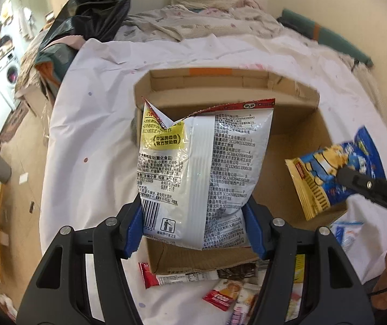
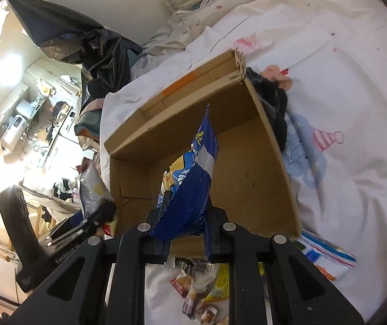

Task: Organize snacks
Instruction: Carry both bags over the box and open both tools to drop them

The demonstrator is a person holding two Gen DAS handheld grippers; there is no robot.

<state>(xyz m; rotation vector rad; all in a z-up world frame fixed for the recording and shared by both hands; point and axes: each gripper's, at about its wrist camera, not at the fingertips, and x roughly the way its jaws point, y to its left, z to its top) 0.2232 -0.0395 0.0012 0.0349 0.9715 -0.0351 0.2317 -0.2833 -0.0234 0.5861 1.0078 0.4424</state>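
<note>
Left gripper (image 1: 193, 227) clamps silver snack bag (image 1: 198, 168); right gripper (image 2: 185, 233) pinches blue snack bag (image 2: 188, 189). Cardboard box (image 1: 288, 146) beyond both jaws, bare inside. Loose packets (image 1: 220, 295) beneath jaws remain unsorted. Progress: early.

My left gripper (image 1: 193, 224) points steeply down, jaws half spread, clamping; my right gripper (image 2: 185, 233) tilts down, nearly closed, gripping.

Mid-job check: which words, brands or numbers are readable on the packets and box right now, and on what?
"中国奥委会 官方赞助商": yellow patch, silver snack bag in the left gripper.
"P&P": its red top strip.
"请保持环境卫生": by its bin symbol.
Its ingredient lines and SC codes: too small.
Blue snack bag in the right gripper: blurred.
Cardboard box: none.
</note>
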